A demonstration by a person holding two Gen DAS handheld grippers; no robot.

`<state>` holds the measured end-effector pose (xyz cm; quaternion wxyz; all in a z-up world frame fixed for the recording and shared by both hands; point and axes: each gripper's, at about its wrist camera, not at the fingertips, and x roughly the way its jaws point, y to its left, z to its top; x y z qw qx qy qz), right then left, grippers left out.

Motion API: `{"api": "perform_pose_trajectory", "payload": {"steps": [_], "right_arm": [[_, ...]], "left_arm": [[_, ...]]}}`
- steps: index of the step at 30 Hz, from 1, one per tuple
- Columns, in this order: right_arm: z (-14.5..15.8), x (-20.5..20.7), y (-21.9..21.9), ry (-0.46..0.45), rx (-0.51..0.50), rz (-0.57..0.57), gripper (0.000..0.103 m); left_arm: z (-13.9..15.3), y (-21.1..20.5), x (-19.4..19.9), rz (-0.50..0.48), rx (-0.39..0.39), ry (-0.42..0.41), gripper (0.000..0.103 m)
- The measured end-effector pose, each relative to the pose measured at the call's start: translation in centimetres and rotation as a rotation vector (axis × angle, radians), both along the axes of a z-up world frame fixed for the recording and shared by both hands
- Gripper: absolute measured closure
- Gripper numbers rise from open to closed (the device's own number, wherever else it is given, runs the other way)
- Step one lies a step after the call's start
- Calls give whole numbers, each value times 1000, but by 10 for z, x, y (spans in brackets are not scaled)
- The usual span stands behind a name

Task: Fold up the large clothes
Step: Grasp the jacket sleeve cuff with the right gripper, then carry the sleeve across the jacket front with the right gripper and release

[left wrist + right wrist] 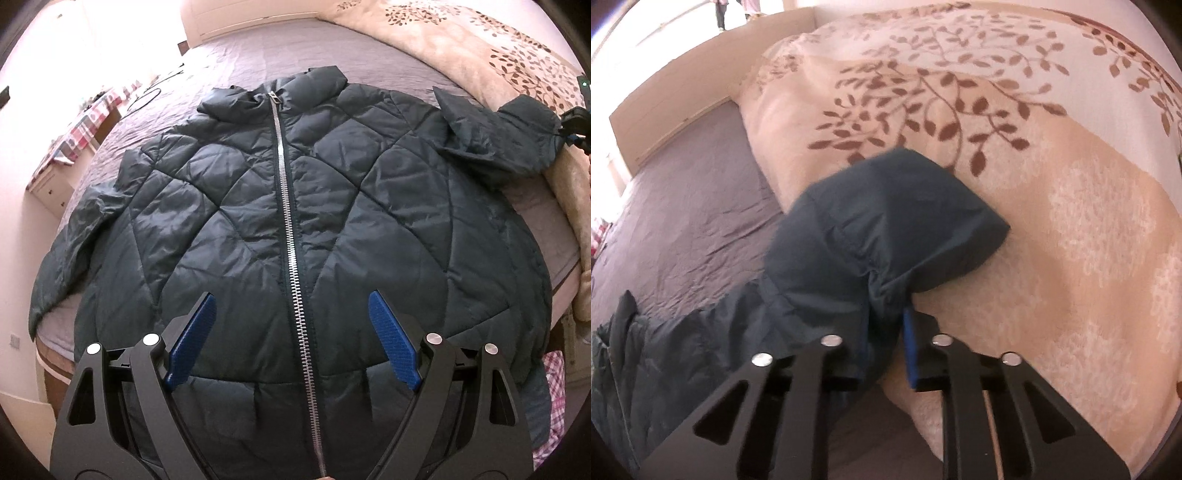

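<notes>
A dark teal quilted jacket (295, 206) with a silver zipper (288, 206) lies front up on the grey bedspread (229, 62), collar at the far side. My left gripper (291, 306) is open above the jacket's lower front, one blue pad on each side of the zipper. My right gripper (886, 314) is shut on the cuff end of the jacket's right sleeve (871, 236), holding it over the beige blanket. That sleeve (509, 136) and part of the right gripper (576, 122) show at the far right of the left wrist view.
A beige blanket with a brown leaf pattern (997, 147) is piled along the right side of the bed. A headboard (683, 92) stands at the far end. A checked cloth on a white cabinet (77, 133) is to the left of the bed.
</notes>
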<state>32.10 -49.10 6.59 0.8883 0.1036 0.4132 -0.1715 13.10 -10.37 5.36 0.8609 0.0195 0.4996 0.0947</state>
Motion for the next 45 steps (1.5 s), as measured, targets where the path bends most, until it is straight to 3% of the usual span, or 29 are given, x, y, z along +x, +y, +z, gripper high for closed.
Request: {"api": "perform_pose_trajectory", "payload": {"steps": [7, 11, 17, 22, 26, 31, 39, 40, 41, 43, 45], "right_arm": [[46, -19, 42, -125, -32, 110, 92], [81, -31, 82, -210, -53, 208, 93], [123, -47, 181, -287, -53, 431, 93], [130, -60, 277, -287, -9, 638, 93], [119, -74, 359, -260, 11, 805, 93], [65, -84, 440, -132, 42, 922, 93], [-27, -90, 483, 98, 45, 968, 92], [-34, -89, 486, 137, 59, 980, 82], [-40, -89, 486, 172, 79, 993, 59], [-46, -91, 484, 197, 107, 986, 33], [-39, -95, 477, 163, 96, 979, 32]], "left_arm": [[10, 14, -12, 14, -13, -48, 19], [20, 41, -24, 76, -34, -90, 19], [30, 84, -45, 168, -69, -149, 19], [33, 116, -62, 227, -97, -189, 19], [31, 141, -77, 274, -118, -209, 19], [22, 172, -95, 335, -144, -215, 19], [7, 206, -108, 389, -173, -198, 19], [6, 207, -107, 391, -179, -196, 19], [4, 210, -107, 396, -188, -194, 19], [4, 212, -105, 399, -197, -195, 19], [4, 213, -101, 393, -199, -201, 19]]}}
